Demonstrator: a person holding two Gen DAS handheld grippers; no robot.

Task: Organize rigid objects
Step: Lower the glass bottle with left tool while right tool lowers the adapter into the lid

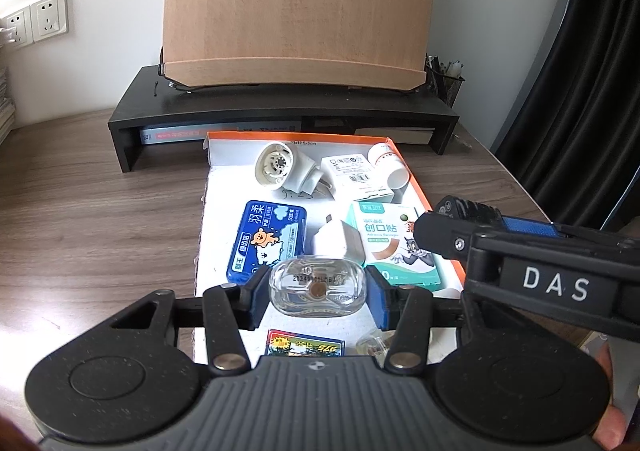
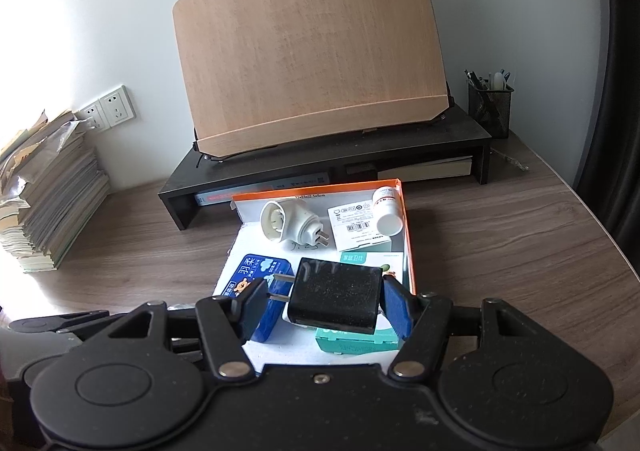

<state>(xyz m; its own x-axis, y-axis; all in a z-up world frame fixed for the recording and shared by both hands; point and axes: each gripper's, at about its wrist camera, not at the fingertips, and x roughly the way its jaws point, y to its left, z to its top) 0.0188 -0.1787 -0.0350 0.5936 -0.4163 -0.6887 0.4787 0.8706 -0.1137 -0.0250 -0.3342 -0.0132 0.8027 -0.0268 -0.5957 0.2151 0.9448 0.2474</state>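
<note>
Your left tongs (image 1: 316, 289) clamp the clear glass bottle (image 1: 317, 287) above the orange-rimmed tray's (image 1: 390, 142) near edge. Your right tongs (image 2: 324, 303), beside them, grip the black charger (image 2: 335, 296), prongs pointing left, over the tray's near-right corner.

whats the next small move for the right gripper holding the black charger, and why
Probably lower the black charger, held in the right gripper, toward the bare white floor of the orange-rimmed tray, since it hangs above the packed boxes.
</note>
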